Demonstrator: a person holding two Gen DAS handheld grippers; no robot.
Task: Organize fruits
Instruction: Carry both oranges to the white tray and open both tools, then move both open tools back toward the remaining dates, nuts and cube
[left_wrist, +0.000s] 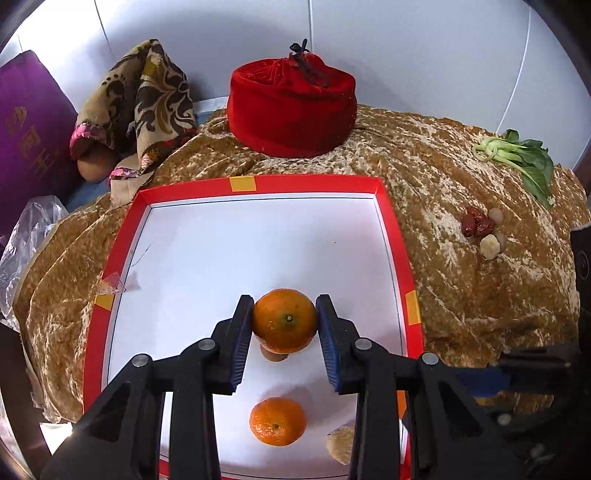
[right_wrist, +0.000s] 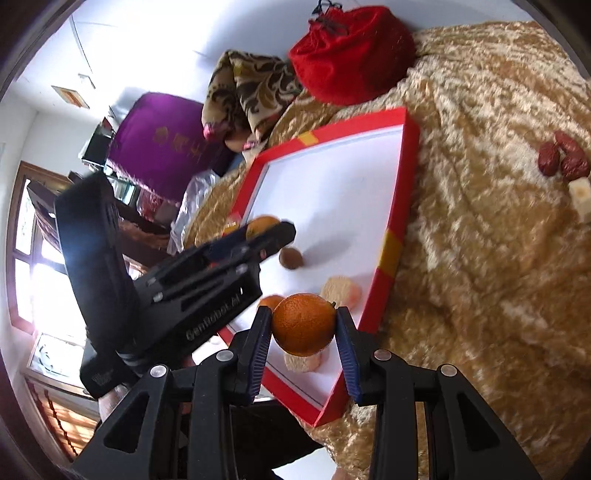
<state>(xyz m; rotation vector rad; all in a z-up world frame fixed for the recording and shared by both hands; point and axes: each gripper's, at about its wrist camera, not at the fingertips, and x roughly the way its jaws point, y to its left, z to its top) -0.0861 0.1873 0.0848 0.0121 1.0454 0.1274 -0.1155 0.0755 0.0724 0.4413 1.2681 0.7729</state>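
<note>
Your work surface is a table under a crumpled golden-brown cloth (left_wrist: 461, 295), set against a pale wall, with a window glowing at nine o'clock in the right wrist view.

Your left gripper (left_wrist: 284, 321) is clamped on a tangerine (left_wrist: 284, 320), blue pads pressed to both flanks, the stem dimple facing the camera; it hangs over the white floor of the red-rimmed tray (left_wrist: 395, 218). Just below it, at six o'clock, a second tangerine (left_wrist: 277, 421) lies on the tray floor, with a small brown fruit (left_wrist: 273, 355) peeking out between them and a pale cut piece (left_wrist: 341, 443) at four o'clock.

Your right gripper (right_wrist: 303, 328) likewise grips an orange tangerine (right_wrist: 303, 324), glossy and finely pitted, held above the tray's near corner.

Further out, at twelve o'clock in the left wrist view, a red velvet pouch (left_wrist: 291, 107) sits on the cloth. At two o'clock lie red dates (left_wrist: 474, 225) and a green leafy vegetable (left_wrist: 524, 158). At ten o'clock sits a patterned fabric (left_wrist: 140, 103).
</note>
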